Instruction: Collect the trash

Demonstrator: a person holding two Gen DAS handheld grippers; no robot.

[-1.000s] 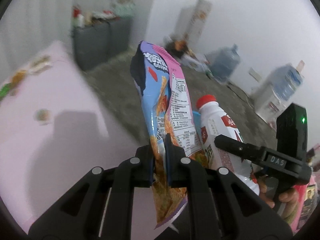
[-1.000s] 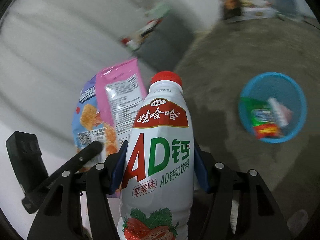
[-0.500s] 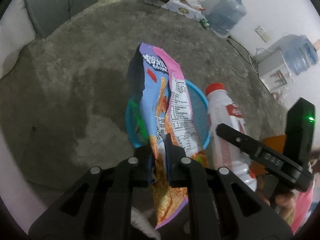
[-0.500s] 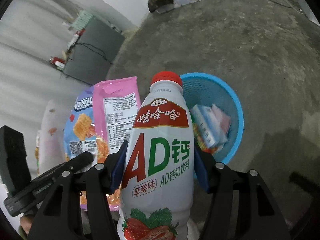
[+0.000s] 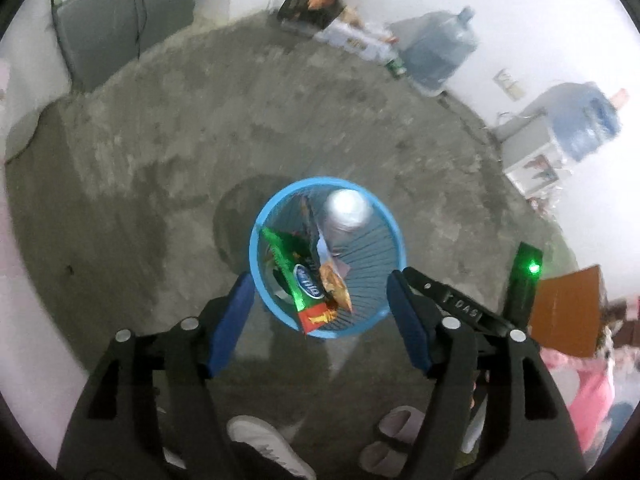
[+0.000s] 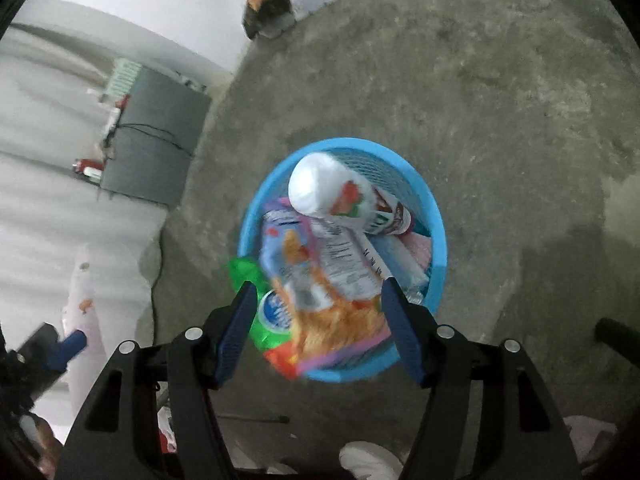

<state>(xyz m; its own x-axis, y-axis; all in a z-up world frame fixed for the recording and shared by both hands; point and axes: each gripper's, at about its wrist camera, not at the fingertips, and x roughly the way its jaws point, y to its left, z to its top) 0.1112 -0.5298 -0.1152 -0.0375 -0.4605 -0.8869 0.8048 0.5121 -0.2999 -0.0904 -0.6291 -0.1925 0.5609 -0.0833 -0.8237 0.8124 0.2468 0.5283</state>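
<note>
1. Blue-padded jaws of the left gripper (image 5: 320,316) stood wide apart with nothing between them; they had just been opening, which we judged was how the snack bag (image 6: 316,280) got released over the bin.
2. The right gripper (image 6: 316,324) was likewise spread, its pads touching nothing, and it had just been opening a little further; the white drink bottle (image 6: 340,196) had left it.
3. Both tools pointed steeply down, directly above the blue basket (image 5: 256,248), so that whatever we let go would land inside rather than on the concrete floor (image 5: 140,160).
4. The bag lay blurred on top of a green wrapper (image 5: 292,276), and the bottle lay tilted, base up, against the basket's far wall.
5. Farther off, water jugs (image 5: 436,52) stood by the wall.
</note>
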